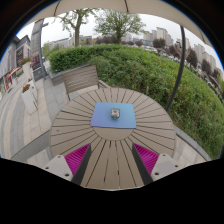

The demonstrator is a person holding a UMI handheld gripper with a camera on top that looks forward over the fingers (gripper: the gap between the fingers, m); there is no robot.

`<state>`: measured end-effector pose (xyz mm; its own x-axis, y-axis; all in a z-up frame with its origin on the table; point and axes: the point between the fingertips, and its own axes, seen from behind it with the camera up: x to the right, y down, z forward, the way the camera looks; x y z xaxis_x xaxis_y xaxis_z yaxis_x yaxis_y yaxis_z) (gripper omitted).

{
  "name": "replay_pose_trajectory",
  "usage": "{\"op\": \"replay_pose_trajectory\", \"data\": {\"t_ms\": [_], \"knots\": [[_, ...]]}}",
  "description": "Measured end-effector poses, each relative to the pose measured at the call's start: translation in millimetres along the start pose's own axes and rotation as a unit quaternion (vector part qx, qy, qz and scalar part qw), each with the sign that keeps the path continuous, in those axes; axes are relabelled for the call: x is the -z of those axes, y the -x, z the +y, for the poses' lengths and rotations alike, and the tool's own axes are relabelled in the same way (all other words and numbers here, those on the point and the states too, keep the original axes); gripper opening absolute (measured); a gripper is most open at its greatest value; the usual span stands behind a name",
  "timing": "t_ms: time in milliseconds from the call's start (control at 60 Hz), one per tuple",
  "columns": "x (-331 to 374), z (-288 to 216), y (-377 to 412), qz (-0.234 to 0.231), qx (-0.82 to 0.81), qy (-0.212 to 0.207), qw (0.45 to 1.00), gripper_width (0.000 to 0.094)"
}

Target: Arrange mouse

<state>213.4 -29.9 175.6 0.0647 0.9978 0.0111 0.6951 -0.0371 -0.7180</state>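
— What colours on the surface [85,125]?
— Pale weathered grey-brown, striped by dark gaps between its slats; a light blue mat [113,116] lies on it, carrying a grey mouse [115,113] (darker on top).
— And the tool [110,160]?
— Black fingers, vivid magenta pads [77,157]; the hedge [150,70] beyond is green.

The round worktop [80,130] is made of pale, weathered wooden slats with a matt, grainy look. On it lies a flat blue mat [113,116] with a smooth, dull finish, and the chair [82,78] behind shows the same slatted wood
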Motion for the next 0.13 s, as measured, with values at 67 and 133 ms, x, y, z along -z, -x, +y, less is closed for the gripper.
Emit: {"op": "replay_pose_trajectory", "data": {"t_ms": [67,133], "knots": [[2.2,2.6,1.2,0.0,0.003,0.001,1.0,0.0841],[3.5,3.7,7.9,-0.013,-0.004,0.004,1.0,0.0843]]}}
